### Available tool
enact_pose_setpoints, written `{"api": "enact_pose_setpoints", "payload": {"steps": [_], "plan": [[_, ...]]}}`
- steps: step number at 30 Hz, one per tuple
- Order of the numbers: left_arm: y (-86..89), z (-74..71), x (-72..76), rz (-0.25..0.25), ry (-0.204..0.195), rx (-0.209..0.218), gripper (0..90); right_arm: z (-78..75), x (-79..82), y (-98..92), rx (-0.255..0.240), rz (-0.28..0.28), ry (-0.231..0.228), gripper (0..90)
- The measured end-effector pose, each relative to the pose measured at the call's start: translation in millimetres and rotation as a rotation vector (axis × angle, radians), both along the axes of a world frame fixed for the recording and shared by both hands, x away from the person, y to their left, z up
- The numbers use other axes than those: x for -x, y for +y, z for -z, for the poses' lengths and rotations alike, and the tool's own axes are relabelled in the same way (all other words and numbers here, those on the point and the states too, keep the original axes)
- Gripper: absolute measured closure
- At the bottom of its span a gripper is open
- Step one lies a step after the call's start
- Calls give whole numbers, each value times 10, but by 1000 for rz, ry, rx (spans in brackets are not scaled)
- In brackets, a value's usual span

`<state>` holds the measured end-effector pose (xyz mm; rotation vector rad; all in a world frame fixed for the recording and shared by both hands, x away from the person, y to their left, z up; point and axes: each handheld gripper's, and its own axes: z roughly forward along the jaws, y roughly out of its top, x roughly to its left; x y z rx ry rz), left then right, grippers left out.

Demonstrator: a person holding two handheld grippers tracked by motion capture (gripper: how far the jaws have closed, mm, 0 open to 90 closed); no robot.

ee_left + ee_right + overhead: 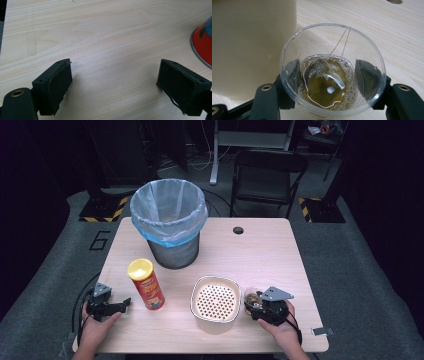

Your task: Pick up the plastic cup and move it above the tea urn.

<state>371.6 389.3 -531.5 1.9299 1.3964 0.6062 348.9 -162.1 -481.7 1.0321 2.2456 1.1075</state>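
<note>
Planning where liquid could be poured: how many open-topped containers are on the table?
3: the lined bin at the back, the cream strainer tub near the front, and the clear cup of amber liquid right of it, in the right gripper.

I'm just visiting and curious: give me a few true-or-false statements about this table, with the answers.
1. The right tongs grip a clear cup holding amber liquid. True.
2. The left tongs clamp the red can. False: they are open over bare table.
3. The lined bin lies tipped over. False: it stands upright.
4. The cream container has a perforated insert. True.
</note>
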Motion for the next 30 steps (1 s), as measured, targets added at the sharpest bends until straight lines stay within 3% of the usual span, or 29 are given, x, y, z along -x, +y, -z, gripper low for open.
{"api": "enact_pose_setpoints", "payload": {"steps": [5,14,20,26,30], "plan": [[-1,0,0,0,-1,0,120,-90,1,-38,14,-45,-13,388],[0,0,0,1,0,-1,119,-434,-147,-102,64,-122,-96,400],[0,0,0,0,0,-1,120,-755,-318,-29,128,-205,-203,408],[-1,0,0,0,0,0,119,-869,-455,50,191,-255,-260,412],[-1,0,0,-1,0,1,120,-922,-556,143,238,-303,-325,411]]}}
